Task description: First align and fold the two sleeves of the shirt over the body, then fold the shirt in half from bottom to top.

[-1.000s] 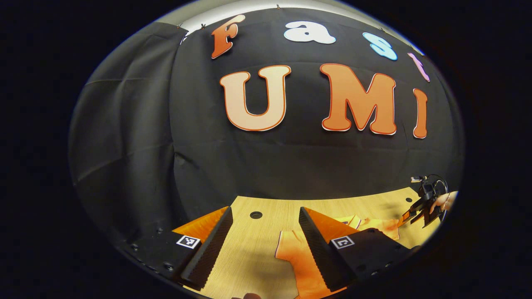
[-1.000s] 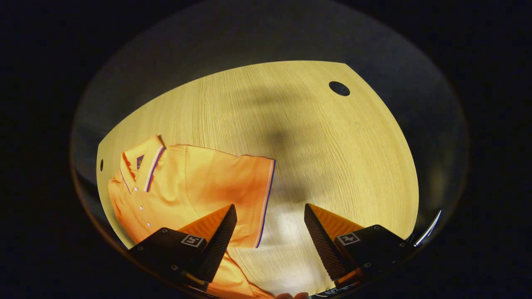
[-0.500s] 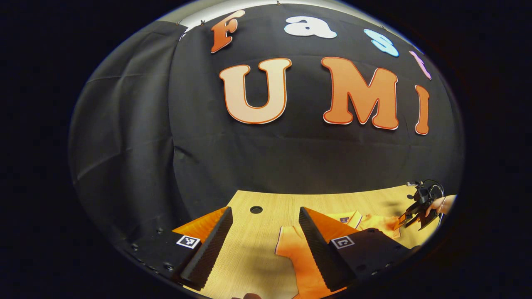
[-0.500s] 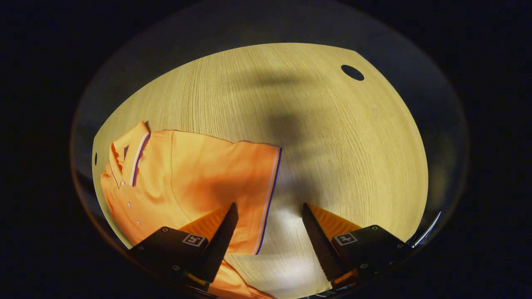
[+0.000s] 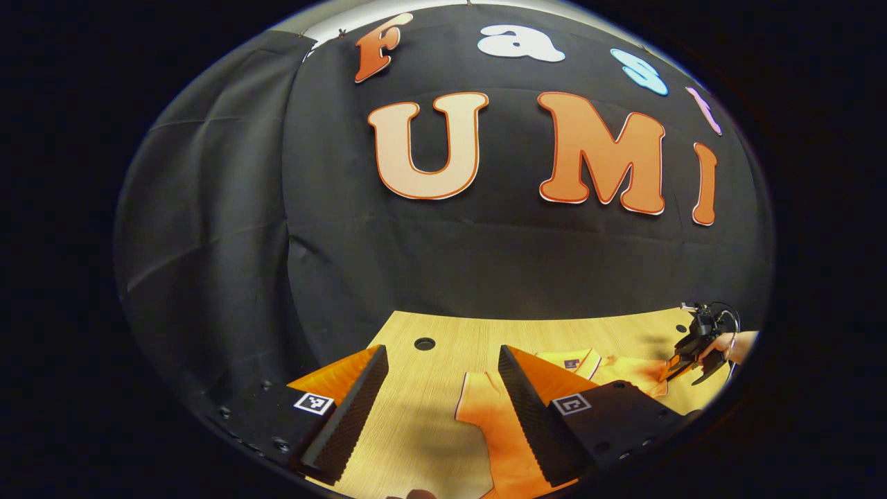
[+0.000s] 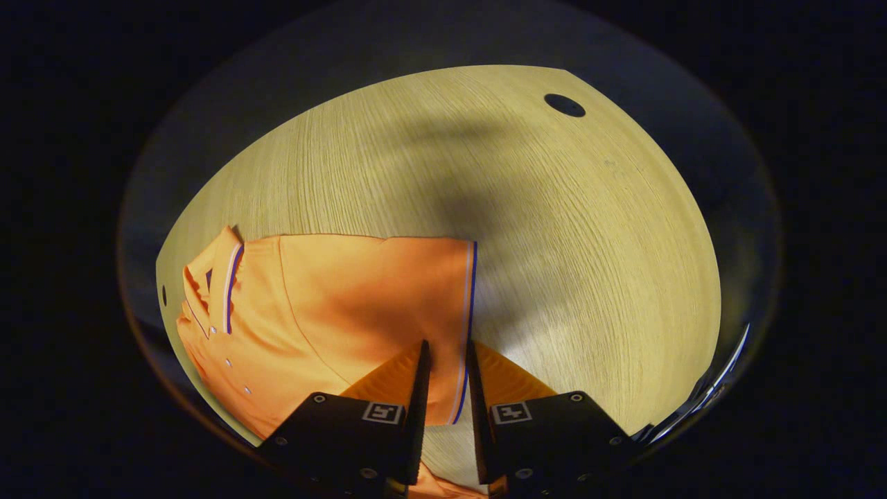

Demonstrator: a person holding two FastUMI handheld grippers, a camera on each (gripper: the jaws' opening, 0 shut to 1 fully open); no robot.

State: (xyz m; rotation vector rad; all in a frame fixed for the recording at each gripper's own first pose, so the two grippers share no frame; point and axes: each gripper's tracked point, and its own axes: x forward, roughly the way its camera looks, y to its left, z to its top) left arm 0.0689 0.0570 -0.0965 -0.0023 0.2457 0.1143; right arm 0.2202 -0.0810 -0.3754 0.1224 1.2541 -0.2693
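Left gripper view: my left tongs [image 5: 440, 395] sit low over the wooden table [image 5: 416, 388], fingers spread wide apart, nothing between them but bare tabletop. A round hole [image 5: 424, 344] in the table lies ahead, between the two fingers and near the black cloth wall [image 5: 222, 208]. Just right of the gap, one sleeve [image 5: 485, 416] of the orange polo shirt [image 5: 617, 371] lies flat on the table, partly under my right-hand finger; the finger looks to be above the cloth, not touching, but contact is hard to judge from here. Further right the collar [image 5: 572, 360] shows, and at the far right edge my right tongs [image 5: 682, 357] are down at the shirt, with the hand [image 5: 727, 344] holding them. Right gripper view: the shirt's collar [image 6: 215, 277] and button placket are at far left, body spread flat on the table [image 6: 589, 242]. Its other sleeve [image 6: 388, 291] reaches toward centre, its trimmed edge [image 6: 471, 305] running down into my right tongs [image 6: 447, 388]. Their fingers are nearly together with that sleeve edge in the narrow gap, seemingly pinching the hem. A second table hole [image 6: 564, 105] sits upper right, well apart from the shirt.
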